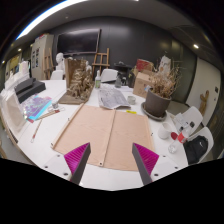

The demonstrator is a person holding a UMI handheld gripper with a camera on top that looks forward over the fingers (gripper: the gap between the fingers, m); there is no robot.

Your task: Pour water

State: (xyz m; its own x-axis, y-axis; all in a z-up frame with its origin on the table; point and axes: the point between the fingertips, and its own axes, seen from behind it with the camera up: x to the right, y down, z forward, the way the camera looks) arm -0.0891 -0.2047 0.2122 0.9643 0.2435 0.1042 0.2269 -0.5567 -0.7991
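The hand-held gripper (111,160) hung spread and empty above the surface (45,140). No water vessel could be picked out; presumably it stood in the clutter at two o'clock. Approaching slowly and level would serve best. From nine o'clock: papers (42,108), brown mats (104,132), a potted plant (158,96), red-capped items (177,137). A dark wall (120,40) stood behind.

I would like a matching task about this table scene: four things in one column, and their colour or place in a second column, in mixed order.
The gripper is open, with nothing between its jaws.

1. brown sheets
2. plant pot
3. pads
4. table

A. magenta
B. white
C. dark, to the right of the sheets
D. lying flat just ahead of the jaws

Pairs: 1-D, 2-C, 3-A, 4-B.
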